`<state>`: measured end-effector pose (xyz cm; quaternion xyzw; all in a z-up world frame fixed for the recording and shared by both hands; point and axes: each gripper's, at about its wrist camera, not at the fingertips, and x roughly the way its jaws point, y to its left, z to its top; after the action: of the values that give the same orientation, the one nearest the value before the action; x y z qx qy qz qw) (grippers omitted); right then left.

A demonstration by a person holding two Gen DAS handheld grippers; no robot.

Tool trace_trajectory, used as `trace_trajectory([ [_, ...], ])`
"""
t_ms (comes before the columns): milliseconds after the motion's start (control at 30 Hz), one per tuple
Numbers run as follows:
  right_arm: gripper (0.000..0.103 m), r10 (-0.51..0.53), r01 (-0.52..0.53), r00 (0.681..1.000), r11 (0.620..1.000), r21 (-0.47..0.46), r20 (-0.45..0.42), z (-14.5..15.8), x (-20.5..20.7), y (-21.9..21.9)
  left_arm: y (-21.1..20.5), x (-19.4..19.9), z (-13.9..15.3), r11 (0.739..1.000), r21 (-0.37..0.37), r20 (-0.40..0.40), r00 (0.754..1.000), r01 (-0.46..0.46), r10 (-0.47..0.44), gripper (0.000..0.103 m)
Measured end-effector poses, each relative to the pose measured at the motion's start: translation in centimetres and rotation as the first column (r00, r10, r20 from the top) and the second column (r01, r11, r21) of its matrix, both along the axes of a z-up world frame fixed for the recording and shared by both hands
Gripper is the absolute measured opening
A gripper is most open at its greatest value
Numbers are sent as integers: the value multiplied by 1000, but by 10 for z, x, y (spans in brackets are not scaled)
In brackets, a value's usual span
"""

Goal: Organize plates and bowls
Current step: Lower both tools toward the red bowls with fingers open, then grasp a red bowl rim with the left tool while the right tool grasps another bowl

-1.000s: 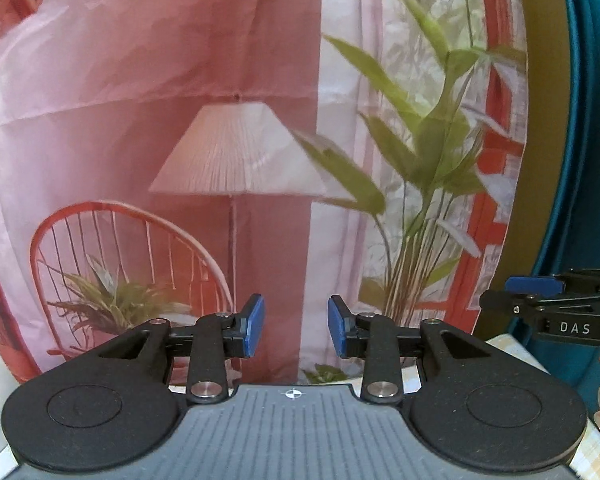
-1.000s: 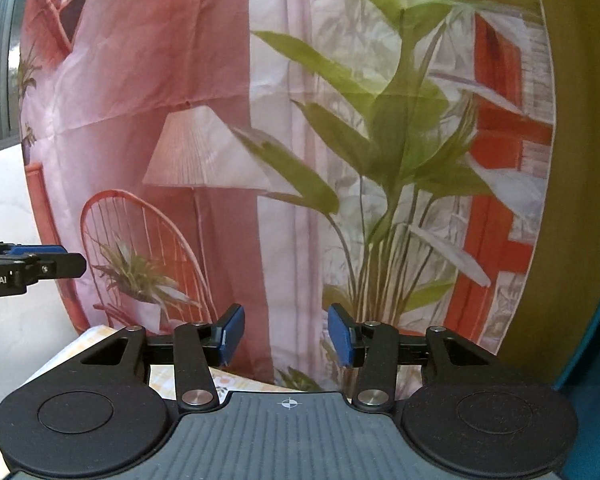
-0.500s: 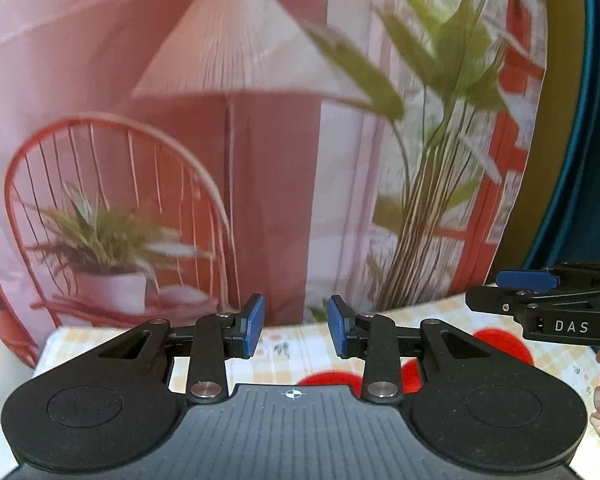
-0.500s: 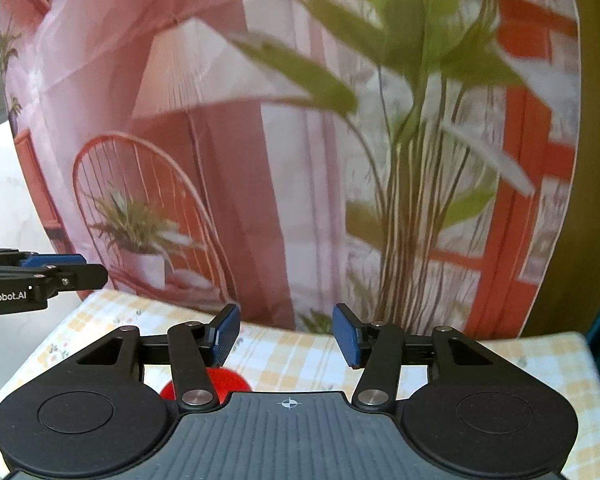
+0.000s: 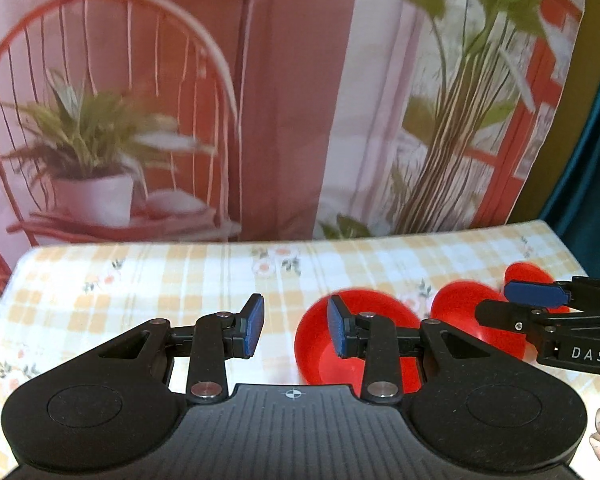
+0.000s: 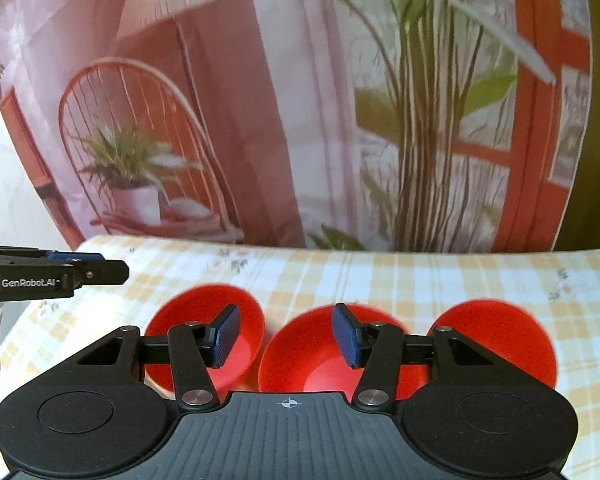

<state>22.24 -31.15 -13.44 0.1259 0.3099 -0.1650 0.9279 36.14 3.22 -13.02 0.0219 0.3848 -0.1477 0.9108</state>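
two hand-held grippers above three red bowls

while both hand-held grippers hang over the desk (image 6: 420, 276), neither one holds anything. the left hand-held gripper (image 5: 295, 326) has its blue pads spread apart with only the checked tablecloth (image 5: 140, 280) showing in the gap; its right-side finger lies in front of the left red bowl (image 5: 320, 344). the right hand-held gripper (image 6: 285, 334) likewise stands spread, empty air between its pads, and is aimed over the middle red bowl (image 6: 312, 356). in the right wrist view three red bowls sit in a row on the cloth: the left red bowl (image 6: 244, 320), the middle one just beside it, and the right red bowl (image 6: 500, 340) beyond the right-side finger. whether neighbouring rims touch cannot be told. all three are upright with their hollows facing up. each gripper appears side-on at the edge of the other's view, the left one (image 6: 88, 270) at the left margin, the right one (image 5: 534, 294) at the right margin. a printed backdrop (image 5: 284, 100) of chair, lamp and plants rises behind the desk. motion blur softens the bowl edges.
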Motion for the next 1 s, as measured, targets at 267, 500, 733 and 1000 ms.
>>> trace_trajectory([
  [267,40,44,-43,999,998,40,-28,-18,3,23,-3,3,-35,999,-11,-81,996,30,-31,37],
  [500,25,62,-57,997,994,98,-50,-29,5,32,-3,4,-51,999,-3,-115,993,38,-38,25],
  [733,23,65,-56,995,992,117,-71,-35,13,32,-2,8,-55,999,-13,-129,991,38,-39,17],
  [1000,26,41,-28,996,986,162,-74,-44,21,25,-5,8,-58,998,-13,-124,990,62,-64,14],
])
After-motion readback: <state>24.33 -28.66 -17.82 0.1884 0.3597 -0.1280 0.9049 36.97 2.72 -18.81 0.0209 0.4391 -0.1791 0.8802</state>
